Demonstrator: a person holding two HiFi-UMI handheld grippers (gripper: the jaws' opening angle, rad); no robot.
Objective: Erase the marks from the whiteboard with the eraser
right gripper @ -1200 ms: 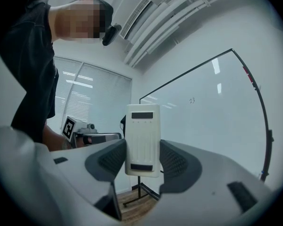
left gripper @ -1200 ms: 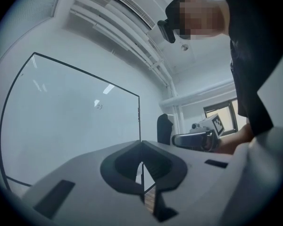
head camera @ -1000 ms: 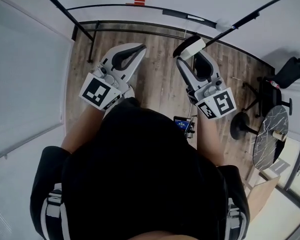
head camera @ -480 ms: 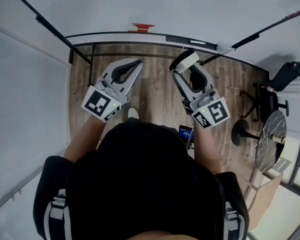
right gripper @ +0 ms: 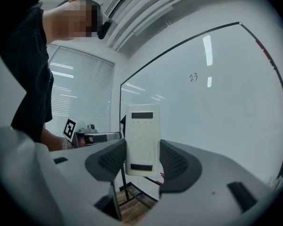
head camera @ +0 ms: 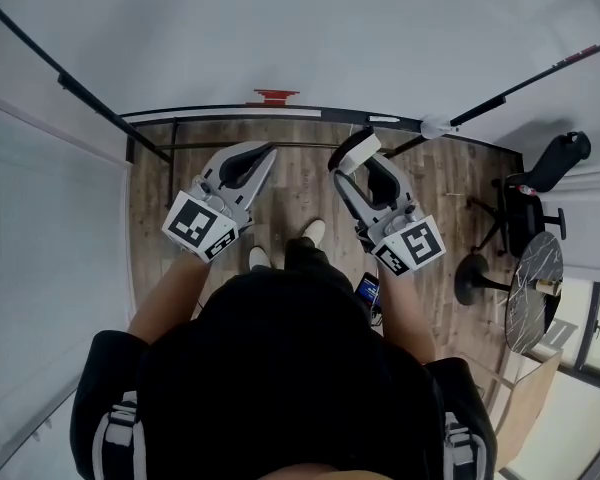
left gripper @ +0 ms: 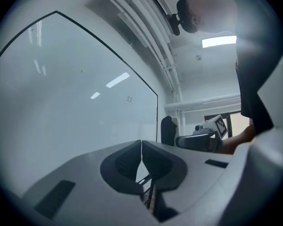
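Note:
My right gripper (right gripper: 142, 160) is shut on a white rectangular eraser (right gripper: 142, 140), held upright between its dark pads. In the head view the eraser (head camera: 354, 152) sticks out of the right gripper (head camera: 345, 164) close to the whiteboard (head camera: 310, 38). The whiteboard (right gripper: 217, 107) carries a small handwritten "23" mark (right gripper: 193, 77), also seen in the left gripper view as the mark (left gripper: 129, 99). My left gripper (left gripper: 141, 149) is shut with nothing between its jaws; it sits to the left (head camera: 264, 154), level with the right one.
The board stands on a black frame over a wood floor (head camera: 300, 183). A red item (head camera: 276, 96) rests on the board's tray. A black office chair (head camera: 540, 183) and a round dark table (head camera: 535, 293) stand at the right. A blinds-covered window (right gripper: 80, 95) lies left of the board.
Both grippers have drifted lower and inward in the head view, as the view tilted up along the board. The eraser stays clamped in the right gripper.

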